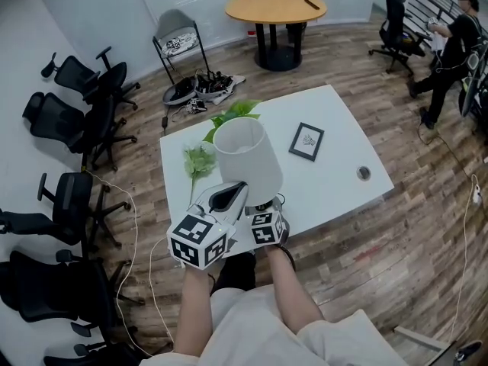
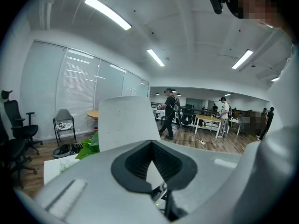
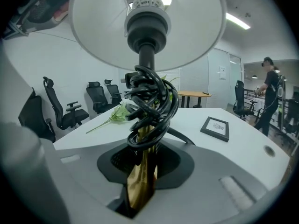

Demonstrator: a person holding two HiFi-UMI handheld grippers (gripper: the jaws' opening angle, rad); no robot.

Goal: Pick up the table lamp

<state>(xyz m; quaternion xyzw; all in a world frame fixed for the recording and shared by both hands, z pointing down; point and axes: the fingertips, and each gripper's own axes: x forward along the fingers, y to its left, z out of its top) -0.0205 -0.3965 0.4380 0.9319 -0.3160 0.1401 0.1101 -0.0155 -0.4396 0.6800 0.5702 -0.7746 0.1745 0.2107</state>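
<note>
The table lamp has a white shade and stands up at the near edge of the white table. Its base is hidden behind my grippers. In the right gripper view the gold stem runs down between the jaws, with a black cord coiled round it under the shade. My right gripper is shut on that stem, low beside the lamp. My left gripper points up at the shade from the left. Its jaws are closed together, and I see nothing clearly held.
On the table lie a black picture frame, a leafy green plant, a pale flower sprig and a round grommet. Office chairs crowd the left. A round wooden table and a person are beyond.
</note>
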